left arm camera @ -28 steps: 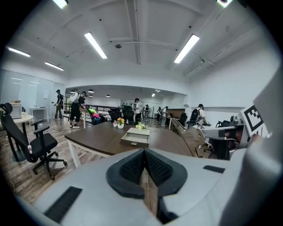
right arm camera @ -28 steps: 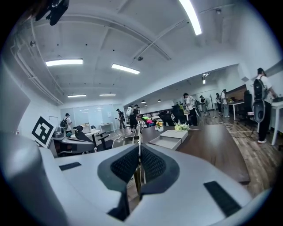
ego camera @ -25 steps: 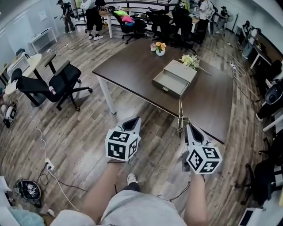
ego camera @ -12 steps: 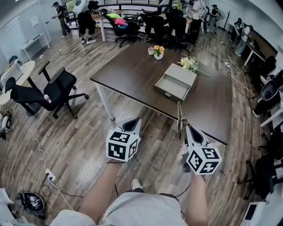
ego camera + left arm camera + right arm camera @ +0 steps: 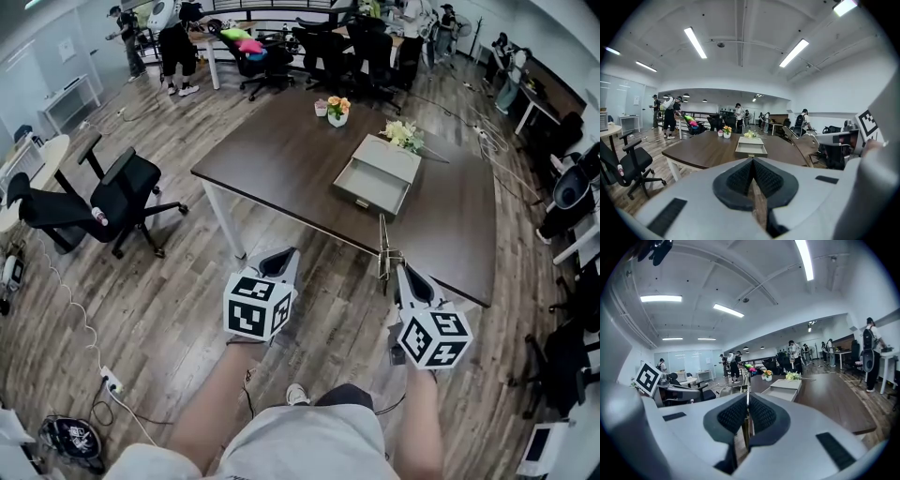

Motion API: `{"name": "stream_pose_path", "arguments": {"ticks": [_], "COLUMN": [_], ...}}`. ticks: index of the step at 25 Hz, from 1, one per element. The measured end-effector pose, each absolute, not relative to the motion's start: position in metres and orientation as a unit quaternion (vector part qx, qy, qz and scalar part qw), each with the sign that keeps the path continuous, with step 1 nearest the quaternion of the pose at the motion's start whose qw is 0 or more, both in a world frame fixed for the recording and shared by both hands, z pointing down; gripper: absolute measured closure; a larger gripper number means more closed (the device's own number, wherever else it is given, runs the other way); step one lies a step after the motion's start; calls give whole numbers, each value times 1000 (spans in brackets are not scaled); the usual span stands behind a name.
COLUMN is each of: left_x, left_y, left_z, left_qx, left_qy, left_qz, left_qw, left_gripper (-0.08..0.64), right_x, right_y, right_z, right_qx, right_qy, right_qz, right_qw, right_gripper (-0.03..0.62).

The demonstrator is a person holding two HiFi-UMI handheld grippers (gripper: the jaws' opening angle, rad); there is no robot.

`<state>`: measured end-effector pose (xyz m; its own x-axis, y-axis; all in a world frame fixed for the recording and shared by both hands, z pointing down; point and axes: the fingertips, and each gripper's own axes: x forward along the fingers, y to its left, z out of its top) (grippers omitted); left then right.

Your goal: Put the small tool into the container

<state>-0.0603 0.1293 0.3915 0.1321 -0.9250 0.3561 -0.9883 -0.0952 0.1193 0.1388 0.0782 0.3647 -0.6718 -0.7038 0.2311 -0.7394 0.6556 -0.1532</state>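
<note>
The small tool [image 5: 382, 246], a thin metal pair of tweezers, sticks up out of my right gripper [image 5: 397, 271], which is shut on it. In the right gripper view the tool [image 5: 746, 391] is pinched between the black pads. My left gripper [image 5: 281, 257] is shut with nothing in it; its pads [image 5: 740, 174] meet. The container is an open grey drawer box [image 5: 380, 176] lying on the dark brown table [image 5: 281, 150]; it also shows as the drawer box [image 5: 751, 145] and the drawer box [image 5: 784, 389]. Both grippers hang over the wooden floor, short of the table's near edge.
A small flower pot [image 5: 337, 105] and a bouquet [image 5: 403, 133] sit on the table beyond the drawer box. A black office chair [image 5: 117, 192] stands at the left. More chairs, desks and people fill the back. Cables and a power strip [image 5: 111, 382] lie on the floor at lower left.
The table and drawer box have drawn slightly nearer as the person steps forward. Both grippers keep the same pose, with the tool still in the right one.
</note>
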Motion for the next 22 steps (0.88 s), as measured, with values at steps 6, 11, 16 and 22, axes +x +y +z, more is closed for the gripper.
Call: {"name": "stream_pose_path", "arguments": {"ticks": [6, 11, 16, 22], "left_x": [-64, -73, -75, -72], "left_y": [114, 100, 70, 15], "left_z": [395, 400, 404, 410], "left_qx": [737, 738, 737, 744], "left_qy": [-647, -646, -646, -637], "left_qz": [105, 107, 106, 111], "left_qw": [164, 162, 166, 167], "left_gripper": [561, 561, 561, 561], "right_x": [135, 126, 124, 122], "right_y": [66, 52, 24, -27], "right_z": [371, 379, 383, 389], "right_qx": [403, 402, 399, 401], "right_qy": [-904, -904, -905, -904], "right_qz": [120, 123, 122, 127], "right_qw": [73, 73, 75, 78], "right_gripper": [580, 580, 579, 579]}}
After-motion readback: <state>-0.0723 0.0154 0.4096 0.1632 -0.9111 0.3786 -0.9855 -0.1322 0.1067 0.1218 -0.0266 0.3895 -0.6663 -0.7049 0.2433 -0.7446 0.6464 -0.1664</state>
